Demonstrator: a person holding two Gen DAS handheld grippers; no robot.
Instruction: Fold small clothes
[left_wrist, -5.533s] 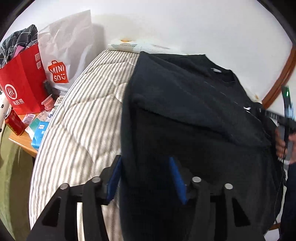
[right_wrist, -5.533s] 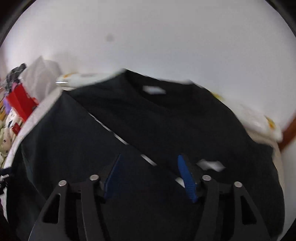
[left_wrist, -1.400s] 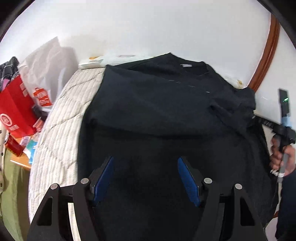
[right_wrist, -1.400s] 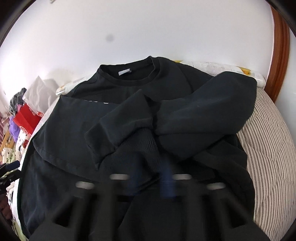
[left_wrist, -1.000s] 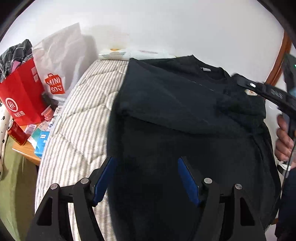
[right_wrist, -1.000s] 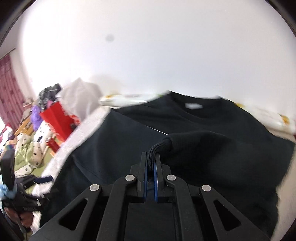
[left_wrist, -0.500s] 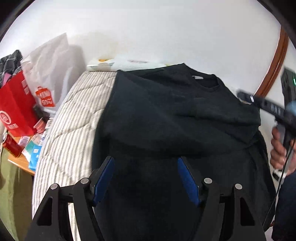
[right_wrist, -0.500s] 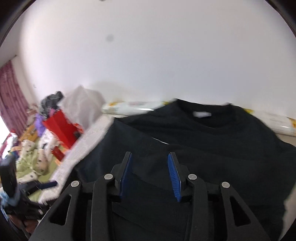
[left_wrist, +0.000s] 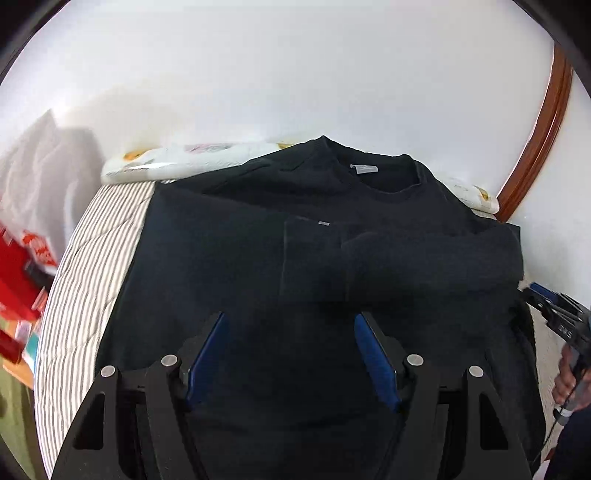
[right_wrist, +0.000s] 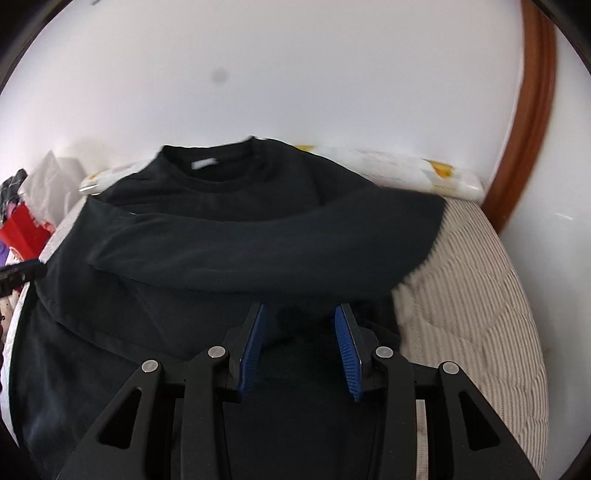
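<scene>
A black long-sleeved sweatshirt lies flat on the striped mattress, collar and white label at the far end. Its right sleeve lies folded across the chest, and the cuff end shows in the left wrist view. My left gripper hovers open over the lower body of the shirt with nothing between its pads. My right gripper is open above the shirt's right side, just below the folded sleeve, holding nothing. It also shows at the right edge as a gripper held by a hand.
A rolled white printed pillow lies along the wall at the head. Bare striped mattress shows right of the shirt. A red bag and a white bag stand left of the bed. A wooden frame rises at the right.
The right gripper, shut on the sleeve cuff a second ago, has let it go and drawn back to the right. The sleeve now rests across the chest. The left view has shifted right.
</scene>
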